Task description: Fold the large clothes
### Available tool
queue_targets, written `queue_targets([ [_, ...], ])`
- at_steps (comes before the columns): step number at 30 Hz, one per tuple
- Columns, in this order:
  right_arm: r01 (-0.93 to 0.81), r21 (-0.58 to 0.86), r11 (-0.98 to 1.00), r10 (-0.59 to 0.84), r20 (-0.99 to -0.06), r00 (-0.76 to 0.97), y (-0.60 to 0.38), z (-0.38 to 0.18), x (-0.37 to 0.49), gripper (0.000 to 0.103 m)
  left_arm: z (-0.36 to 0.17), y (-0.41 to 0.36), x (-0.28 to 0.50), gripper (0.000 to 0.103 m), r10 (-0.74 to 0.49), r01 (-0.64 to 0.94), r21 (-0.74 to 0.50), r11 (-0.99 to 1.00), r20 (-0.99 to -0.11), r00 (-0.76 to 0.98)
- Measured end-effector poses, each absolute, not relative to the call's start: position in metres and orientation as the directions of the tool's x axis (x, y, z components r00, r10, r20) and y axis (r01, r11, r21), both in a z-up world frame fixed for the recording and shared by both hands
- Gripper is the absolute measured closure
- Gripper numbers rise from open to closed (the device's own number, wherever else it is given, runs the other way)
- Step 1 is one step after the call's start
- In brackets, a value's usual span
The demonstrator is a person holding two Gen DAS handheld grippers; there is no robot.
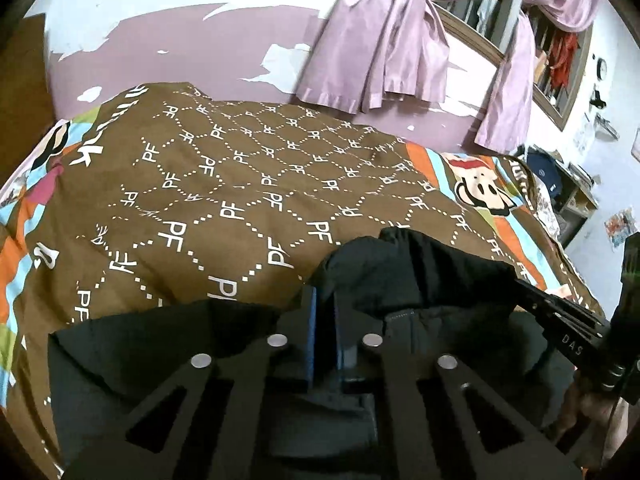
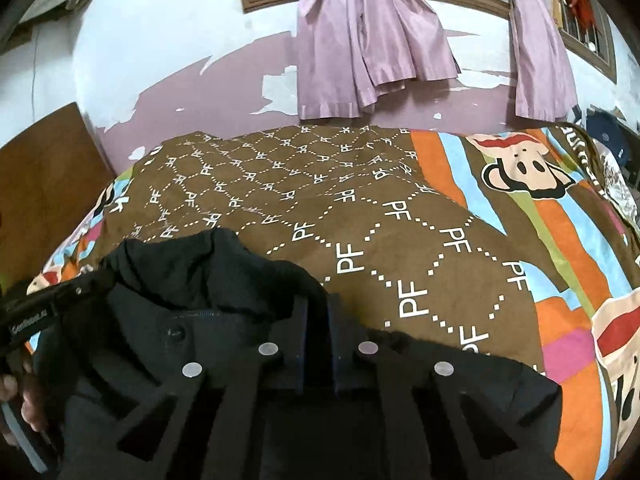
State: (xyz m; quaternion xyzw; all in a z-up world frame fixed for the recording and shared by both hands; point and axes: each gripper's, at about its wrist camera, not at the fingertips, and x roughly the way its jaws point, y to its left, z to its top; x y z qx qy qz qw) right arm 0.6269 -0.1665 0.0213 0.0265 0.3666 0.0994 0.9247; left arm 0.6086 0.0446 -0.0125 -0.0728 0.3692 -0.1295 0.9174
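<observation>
Brown patterned bed (image 1: 224, 184) lies open ahead of you; the black jacket (image 2: 208, 280) bunches at its near edge, your left gripper (image 1: 324, 300) and right gripper (image 2: 318, 312) both clamped shut on it. Only the right view shows its button (image 2: 175, 334).

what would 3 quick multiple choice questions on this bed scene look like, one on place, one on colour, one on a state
1. Where does the dark jacket lie?
A. on the bedspread
B. on the floor
C. on a chair

2. What colour are the curtains?
A. green
B. lilac
C. yellow

3. How do the right gripper and left gripper stand?
A. both wide open
B. one open
C. both shut on the jacket

Key: 1 A, brown patterned cover shows around it; 2 B, pale purple cloth hangs at the window; 3 C, fingers nearly together over dark fabric.
</observation>
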Motion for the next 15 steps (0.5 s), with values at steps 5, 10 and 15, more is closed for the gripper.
queue_targets([
  [5, -0.221, 0.033, 0.975, 0.178, -0.711, 0.68, -0.177, 0.014, 0.596, 0.098, -0.015, 0.065, 0.596, 0.1, -0.261, 0.128, -0.237, 0.963, -0.703, 0.662],
  [10, -0.205, 0.063, 0.977, 0.183, -0.741, 0.646, -0.193, -0.016, 0.581, 0.099, -0.034, 0.078, 0.581, 0.1, -0.26, 0.129, -0.229, 0.965, -0.752, 0.606],
  [15, -0.202, 0.026, 0.979, 0.148, -0.77, 0.621, -0.186, -0.044, 0.58, 0.099, -0.06, 0.071, 0.569, 0.1, -0.245, 0.131, -0.209, 0.969, -0.758, 0.605],
])
